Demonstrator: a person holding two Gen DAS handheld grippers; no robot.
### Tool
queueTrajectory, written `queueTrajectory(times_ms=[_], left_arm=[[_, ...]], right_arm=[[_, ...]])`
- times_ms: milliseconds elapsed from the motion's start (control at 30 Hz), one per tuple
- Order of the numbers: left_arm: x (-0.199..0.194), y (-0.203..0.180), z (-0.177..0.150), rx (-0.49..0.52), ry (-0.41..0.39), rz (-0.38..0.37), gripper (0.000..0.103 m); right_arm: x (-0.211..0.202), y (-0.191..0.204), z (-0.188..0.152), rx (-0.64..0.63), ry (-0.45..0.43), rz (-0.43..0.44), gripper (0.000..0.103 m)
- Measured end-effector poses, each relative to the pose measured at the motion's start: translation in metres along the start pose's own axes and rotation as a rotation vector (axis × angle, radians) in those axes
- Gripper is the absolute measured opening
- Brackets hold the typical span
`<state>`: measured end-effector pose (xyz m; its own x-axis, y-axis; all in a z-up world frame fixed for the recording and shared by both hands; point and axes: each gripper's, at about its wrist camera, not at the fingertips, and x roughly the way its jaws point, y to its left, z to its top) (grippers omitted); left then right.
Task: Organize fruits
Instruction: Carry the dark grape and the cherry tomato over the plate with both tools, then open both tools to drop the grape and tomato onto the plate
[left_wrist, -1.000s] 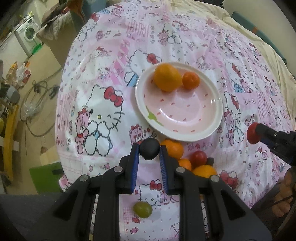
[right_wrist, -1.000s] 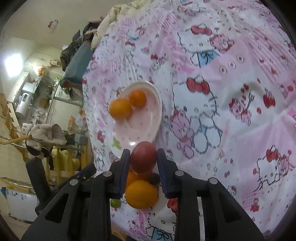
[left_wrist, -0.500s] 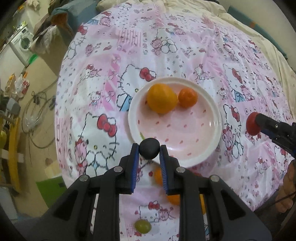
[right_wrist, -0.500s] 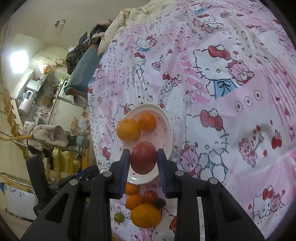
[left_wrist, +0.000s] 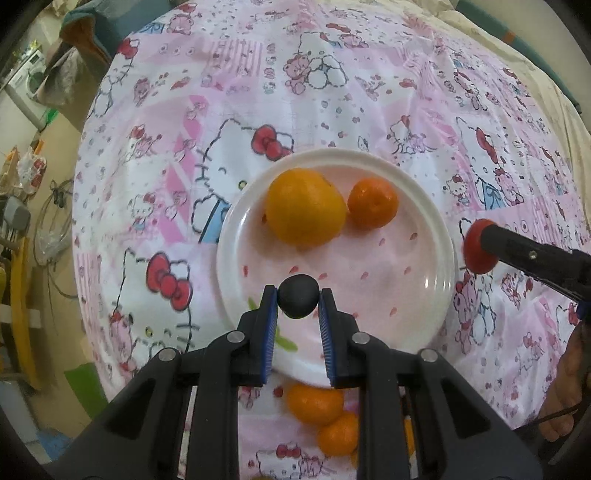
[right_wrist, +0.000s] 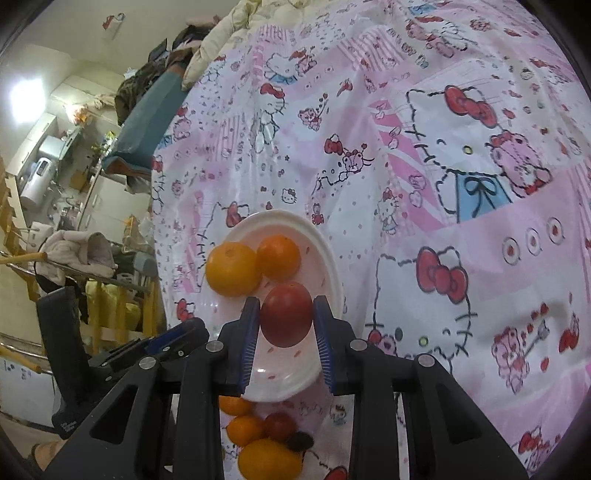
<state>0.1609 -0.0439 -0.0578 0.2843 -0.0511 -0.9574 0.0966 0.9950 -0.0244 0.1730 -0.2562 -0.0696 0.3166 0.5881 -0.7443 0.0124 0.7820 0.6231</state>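
The left gripper (left_wrist: 297, 301) is pinching a dark fruit (left_wrist: 297, 300) over the plate (left_wrist: 424, 206), nearer its middle than the right gripper (right_wrist: 284, 320), which is clamping a red fruit (right_wrist: 286, 314) at the plate's edge.

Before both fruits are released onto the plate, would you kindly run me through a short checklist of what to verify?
1. Left gripper holds the dark fruit between its fingers: ok.
2. Right gripper holds the red fruit firmly: ok.
3. Dark fruit is over the plate, near its front: ok.
4. Red fruit is over the plate: ok in the right wrist view; in the left wrist view it sits at the plate's right rim, so borderline.
5. Free space on the plate in front of the large orange and small orange: ok.
6. Height of either fruit above the plate: cannot tell.
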Motion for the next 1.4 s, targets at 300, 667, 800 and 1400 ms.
queueTrajectory(times_ms=[300, 667, 800, 1400], left_arm=[[0.02, -0.001, 0.006, 0.013, -0.002, -0.01, 0.019], [0.03, -0.006, 0.006, 0.025, -0.005, -0.045, 0.02], [0.032, -0.006, 0.007, 0.026, -0.005, -0.04, 0.02], [0.03, -0.007, 0.006, 0.027, -0.02, -0.056, 0.029]], right_arm=[[0.033, -0.004, 0.009, -0.001, 0.055, -0.026, 0.031], [0.041, -0.006, 0.008, 0.008, 0.071, -0.043, 0.032], [0.043, -0.008, 0.007, 0.022, 0.074, -0.041, 0.032], [0.044, -0.009, 0.005, 0.022, 0.078, -0.036, 0.034]])
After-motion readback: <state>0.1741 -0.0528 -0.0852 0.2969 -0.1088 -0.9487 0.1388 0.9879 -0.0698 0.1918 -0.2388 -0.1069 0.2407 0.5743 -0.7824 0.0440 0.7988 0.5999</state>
